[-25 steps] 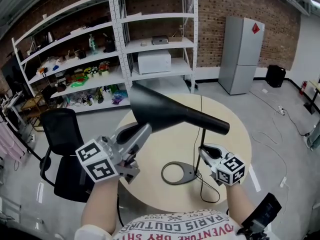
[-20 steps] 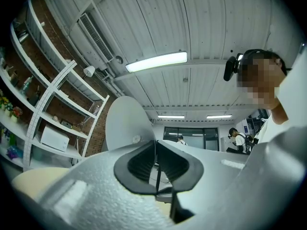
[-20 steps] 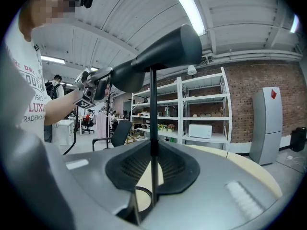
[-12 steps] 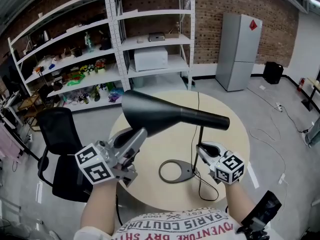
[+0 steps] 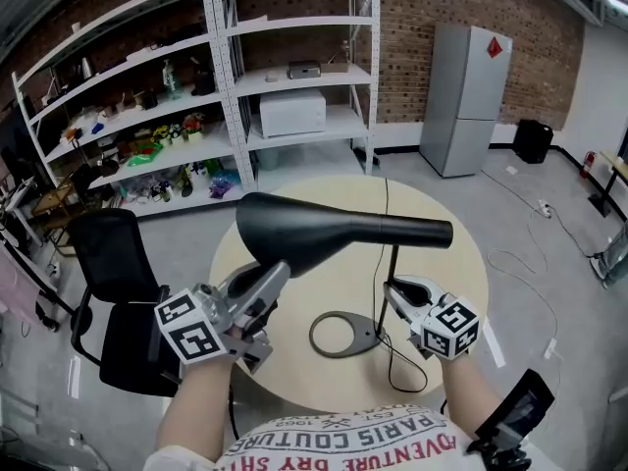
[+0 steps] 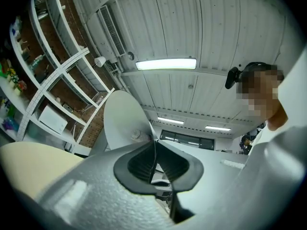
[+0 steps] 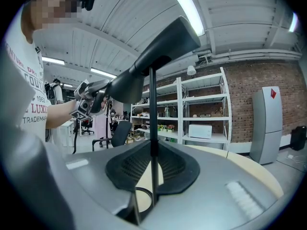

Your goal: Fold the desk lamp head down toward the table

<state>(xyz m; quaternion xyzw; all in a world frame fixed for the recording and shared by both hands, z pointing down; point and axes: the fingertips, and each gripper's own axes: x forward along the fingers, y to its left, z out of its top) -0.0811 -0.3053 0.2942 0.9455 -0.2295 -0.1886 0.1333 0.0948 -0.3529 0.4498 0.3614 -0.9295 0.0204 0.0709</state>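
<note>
The black desk lamp's cone-shaped head [image 5: 324, 232] lies about level above the round beige table [image 5: 451, 292], its wide mouth to the left. My left gripper [image 5: 278, 273] is shut on the lower rim of that mouth. In the left gripper view the thin rim edge runs between the pads [image 6: 144, 163], and the shade's pale inside [image 6: 124, 123] rises behind. My right gripper [image 5: 395, 292] is shut on the thin upright stem [image 5: 392, 263], which stands between its pads [image 7: 129, 169] in the right gripper view. The ring-shaped base [image 5: 343, 334] rests on the table.
The lamp's black cable [image 5: 397, 366] loops over the table's near edge. A black office chair [image 5: 118, 292] stands left of the table. White shelving [image 5: 245, 96] and a grey fridge [image 5: 469, 96] line the brick wall behind.
The lamp head has swung down from a raised tilt to about level. My left gripper has sunk with the rim. The right gripper and stem have stayed put.
</note>
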